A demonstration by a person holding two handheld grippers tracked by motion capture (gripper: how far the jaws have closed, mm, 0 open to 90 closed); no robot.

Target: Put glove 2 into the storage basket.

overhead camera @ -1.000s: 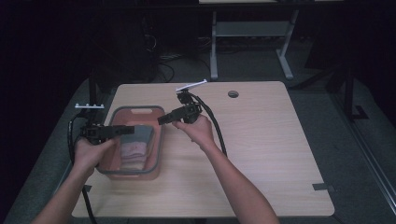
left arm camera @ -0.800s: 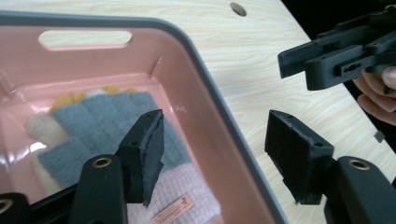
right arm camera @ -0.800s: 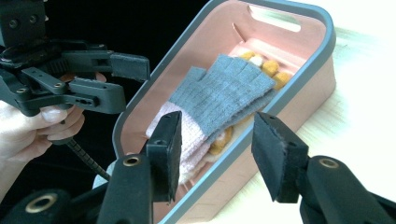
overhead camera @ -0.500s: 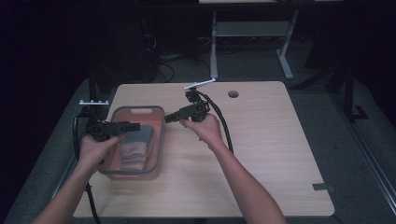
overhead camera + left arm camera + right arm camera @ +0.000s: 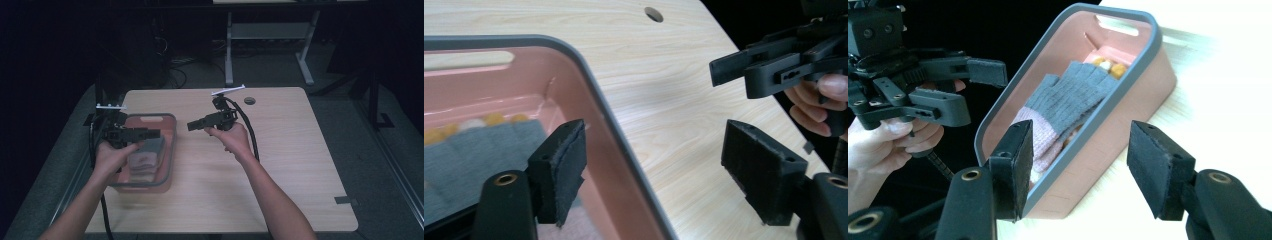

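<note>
A: Item: grey knitted fingerless glove with pink cuff [image 5: 1068, 97], lying lengthwise in the pink plastic bin with grey rim [image 5: 167, 150].

B: Grippers?

A: Left gripper [image 5: 150, 133] directly over the bin, nearer; right gripper [image 5: 195, 125] beside its rim, above the wooden table [image 5: 290, 165]. Both have just been opening, nothing between their jaws.

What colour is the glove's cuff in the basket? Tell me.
Pale pink, below a grey knit hand; the glove shows best in the right gripper view.
</note>
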